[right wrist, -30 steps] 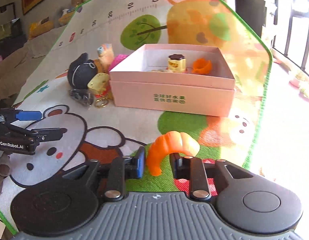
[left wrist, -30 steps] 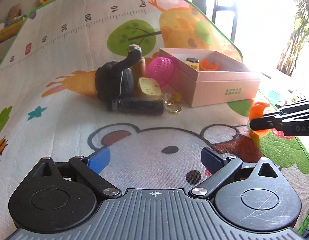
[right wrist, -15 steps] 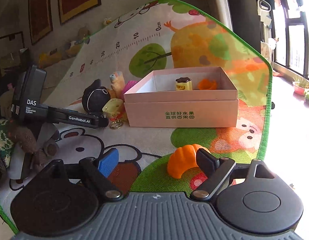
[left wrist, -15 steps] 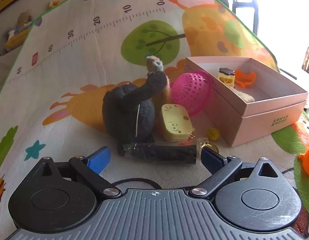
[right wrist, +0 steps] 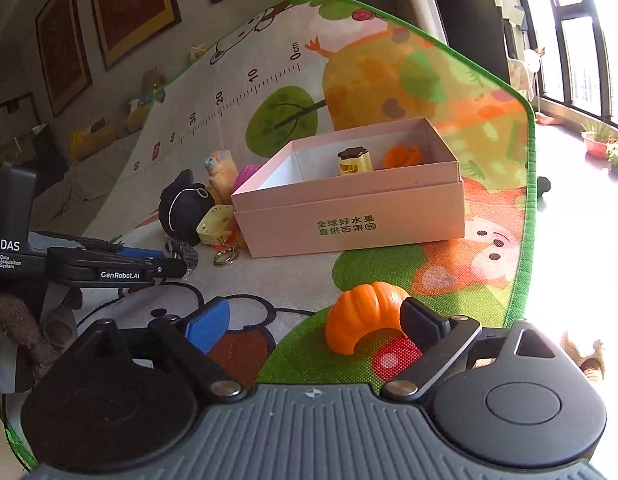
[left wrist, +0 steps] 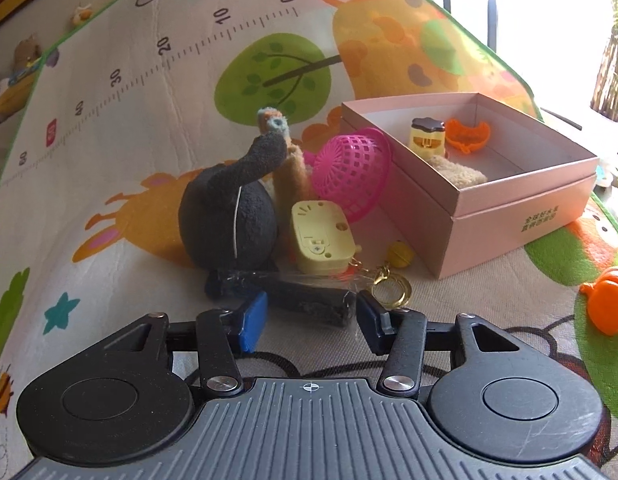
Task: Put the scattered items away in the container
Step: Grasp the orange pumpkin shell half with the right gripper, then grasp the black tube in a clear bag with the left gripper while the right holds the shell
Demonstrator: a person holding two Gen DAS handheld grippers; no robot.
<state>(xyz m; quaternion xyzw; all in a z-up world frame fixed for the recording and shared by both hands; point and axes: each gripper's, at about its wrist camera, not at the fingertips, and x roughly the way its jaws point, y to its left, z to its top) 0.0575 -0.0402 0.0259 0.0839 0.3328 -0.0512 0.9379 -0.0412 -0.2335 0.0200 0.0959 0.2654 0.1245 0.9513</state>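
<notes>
Left gripper (left wrist: 309, 316) pinching black wrapped bar (left wrist: 305, 298) near plush pile, left of pink box (left wrist: 509, 200); crinkly film may slip, keyring (left wrist: 393, 290) may snag. Right gripper (right wrist: 317, 320) jaws opening around orange croissant (right wrist: 361, 316), unheld on mat (right wrist: 269, 280); may topple.

The pink cardboard box (left wrist: 521, 204) looks smooth and matt. The orange plastic croissant toy (right wrist: 363, 314) is shiny. The round black plush toy (left wrist: 225, 220) is fuzzy cloth. The pink plastic mesh basket (left wrist: 351, 170) is glossy. The colourful play mat (left wrist: 149, 120) has a fine woven bumpy skin.
</notes>
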